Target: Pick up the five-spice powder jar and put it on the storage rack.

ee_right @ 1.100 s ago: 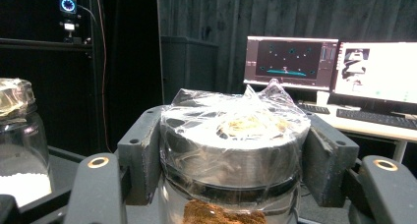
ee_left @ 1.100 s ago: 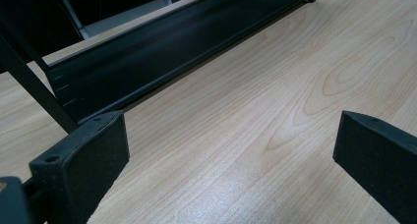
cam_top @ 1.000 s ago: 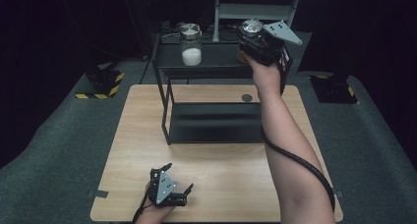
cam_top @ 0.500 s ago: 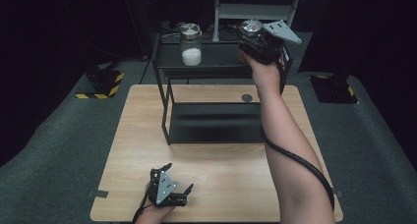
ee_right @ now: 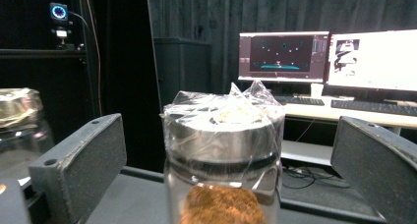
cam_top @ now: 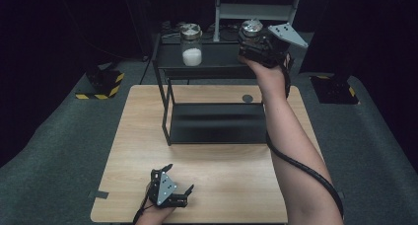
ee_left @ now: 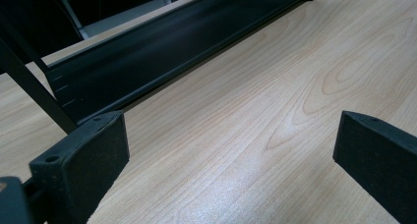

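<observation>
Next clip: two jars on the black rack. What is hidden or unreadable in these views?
- Brown-filled jar: its base is cut off by the bottom edge in the right gripper view; in the high view, the right gripper covers its body.
- White-filled jar: blurred and cut by the left edge in the right gripper view.
- Monitor contents: too small.

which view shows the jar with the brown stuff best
The right gripper view: the jar sits close up between the open jaws, with its metal lid, plastic wrap and brown contents plain. The high view gives just its lid on the shelf's top, behind the right gripper.
</observation>
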The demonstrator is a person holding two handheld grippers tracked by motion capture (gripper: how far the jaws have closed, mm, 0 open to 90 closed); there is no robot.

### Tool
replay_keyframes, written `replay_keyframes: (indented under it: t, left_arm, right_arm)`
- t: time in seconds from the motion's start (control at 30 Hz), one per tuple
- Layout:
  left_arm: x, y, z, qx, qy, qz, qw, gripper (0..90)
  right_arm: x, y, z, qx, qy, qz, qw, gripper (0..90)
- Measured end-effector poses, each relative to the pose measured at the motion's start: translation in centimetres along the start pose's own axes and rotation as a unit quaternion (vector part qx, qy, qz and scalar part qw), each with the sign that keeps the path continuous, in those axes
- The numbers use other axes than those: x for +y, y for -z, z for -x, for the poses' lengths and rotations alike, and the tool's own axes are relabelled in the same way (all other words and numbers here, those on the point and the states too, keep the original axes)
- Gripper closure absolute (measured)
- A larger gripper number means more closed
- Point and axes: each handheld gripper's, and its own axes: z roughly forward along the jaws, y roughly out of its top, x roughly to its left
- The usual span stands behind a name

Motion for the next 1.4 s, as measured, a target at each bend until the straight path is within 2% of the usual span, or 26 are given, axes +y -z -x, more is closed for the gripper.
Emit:
replay_keyframes:
  t: [0.27, 0.4, 0.73, 1.03, 1.4]
  left_arm:
    - [0.1, 0.0, 0.0, -0.001, -0.002, -0.001, 1.0000, 0.6]
    - [0.1, -0.1, 0.0, -0.001, -0.003, -0.004, 1.0000, 0.6]
    - [0.1, 0.0, 0.1, 0.000, -0.004, -0.001, 1.0000, 0.6]
    - [0.1, -0.1, 0.2, 0.001, -0.007, -0.003, 1.0000, 0.6]
    - [0.2, -0.1, 0.2, 0.001, -0.006, -0.006, 1.0000, 0.6]
  right_arm:
    - [-0.1, 2.1, -0.5, 0.013, 0.010, 0.006, 0.9998, 0.0]
    - [-0.2, 3.2, -0.6, 0.022, 0.006, 0.006, 0.9997, 0.0]
    - [-0.4, 6.0, -1.0, 0.032, 0.015, 0.021, 0.9992, 0.0]
    - [-0.7, 8.1, -1.1, 0.038, 0.014, 0.024, 0.9989, 0.0]
    - [-1.9, 10.8, -1.3, 0.051, 0.034, 0.024, 0.9979, 0.0]
